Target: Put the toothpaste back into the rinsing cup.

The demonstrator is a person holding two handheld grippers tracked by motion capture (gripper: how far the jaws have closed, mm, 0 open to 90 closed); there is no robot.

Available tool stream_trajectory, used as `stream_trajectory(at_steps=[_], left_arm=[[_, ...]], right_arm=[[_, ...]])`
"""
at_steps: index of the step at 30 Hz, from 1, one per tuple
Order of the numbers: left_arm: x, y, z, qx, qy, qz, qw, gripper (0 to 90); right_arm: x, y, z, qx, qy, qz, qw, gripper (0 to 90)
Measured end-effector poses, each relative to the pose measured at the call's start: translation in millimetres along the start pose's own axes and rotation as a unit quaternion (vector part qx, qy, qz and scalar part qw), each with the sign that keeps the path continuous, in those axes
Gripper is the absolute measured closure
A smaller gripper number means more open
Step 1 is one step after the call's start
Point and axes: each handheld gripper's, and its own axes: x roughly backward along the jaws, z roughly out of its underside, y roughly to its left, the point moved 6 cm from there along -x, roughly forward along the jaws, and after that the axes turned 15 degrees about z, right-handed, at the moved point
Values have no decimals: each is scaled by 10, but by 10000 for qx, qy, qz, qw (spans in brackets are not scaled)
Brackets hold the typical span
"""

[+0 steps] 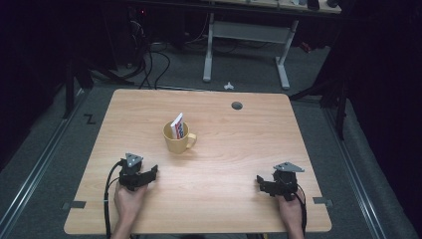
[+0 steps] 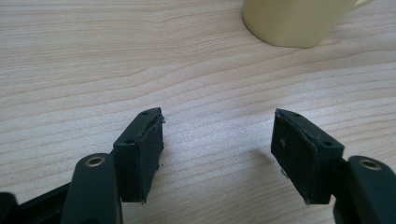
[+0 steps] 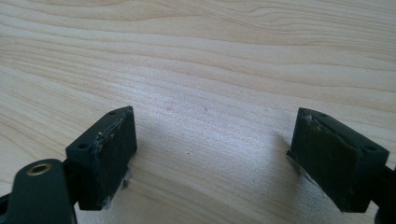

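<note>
Standing in mug (image 1: 178,138) – packet (image 1: 178,126) – high view alone.

Left gripper (image 1: 149,175) sits lower left of the frame, jaws apart, empty; right gripper (image 1: 261,183) lower right, jaws likewise spread.

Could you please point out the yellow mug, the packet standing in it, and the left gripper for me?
yellow mug (image 1: 175,141): high view, on its outer wall.
packet (image 1: 178,126): high view, on its printed face above the rim.
left gripper (image 2: 217,135): left gripper view, midway between its open fingertips.
</note>
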Motion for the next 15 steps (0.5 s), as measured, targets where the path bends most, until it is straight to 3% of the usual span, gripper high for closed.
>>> stream_trajectory(at_steps=[11, 15], left_arm=[[-34, -36, 3, -239, 166, -191, 9994, 312], [-33, -36, 3, -240, 170, -191, 9994, 309]], right_arm=[[0, 0, 1, 0, 1, -2, 10000, 144], [1, 1, 1, -7, 5, -2, 10000, 144]])
